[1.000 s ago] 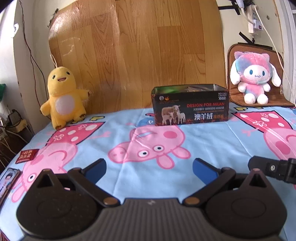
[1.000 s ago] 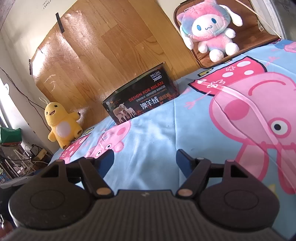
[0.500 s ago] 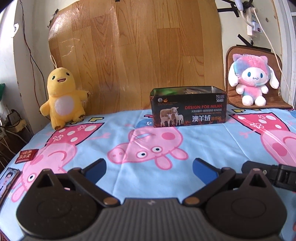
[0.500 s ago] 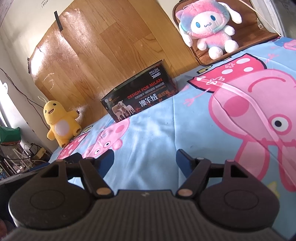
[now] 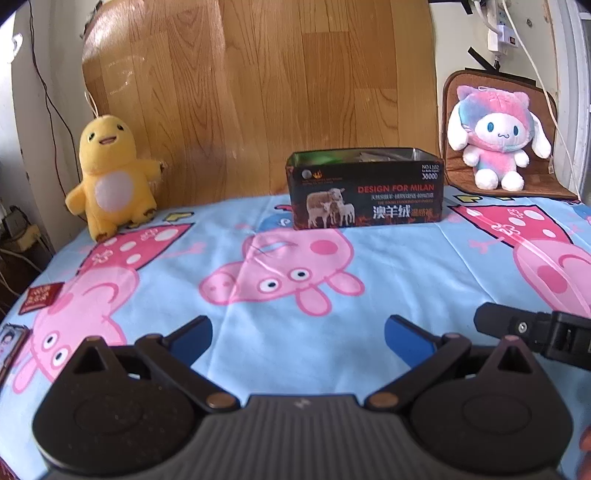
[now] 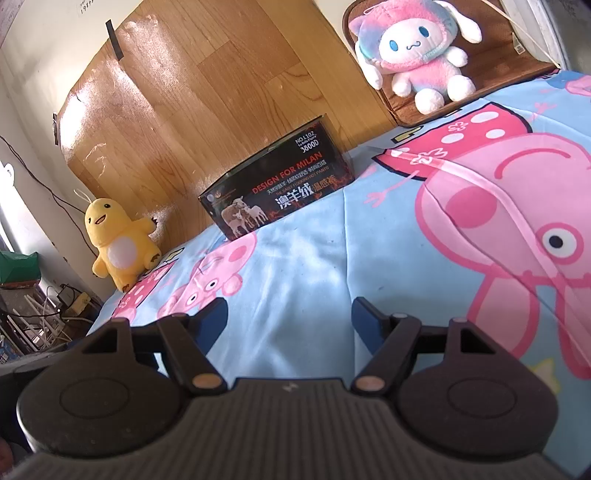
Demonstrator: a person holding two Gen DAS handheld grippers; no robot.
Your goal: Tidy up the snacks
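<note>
A light blue cloth printed with large pink cartoon pigs (image 5: 295, 236) covers the whole work surface, lying mostly flat with a few creases. Behind it a sheet of wood-grain panelling (image 5: 258, 92) leans against a cream wall, and cables and a white power strip (image 5: 496, 22) hang at the upper right. At the far edge of the cloth stands a black rectangular open-topped tin printed with sheep and red lettering (image 5: 365, 192), upright near the panelling; something green and pale shows inside it, too small to identify. A yellow plush duck with a white belly (image 5: 109, 177) sits well to the tin's left, and a pink-and-blue plush rabbit with long white ears (image 5: 498, 144) sits on a brown cushion (image 5: 461, 173) to its right. A small dark red packet (image 5: 40, 297) lies on the cloth's left edge, well apart from the tin. The left gripper (image 5: 297, 334) hangs low over the near part of the cloth, its blue-padded fingers (image 5: 192, 334) spread apart and holding nothing. The right gripper (image 6: 288, 319), tilted, is likewise spread wide with nothing between its fingers; one of its black fingers shows beside the left gripper in the left wrist view
</note>
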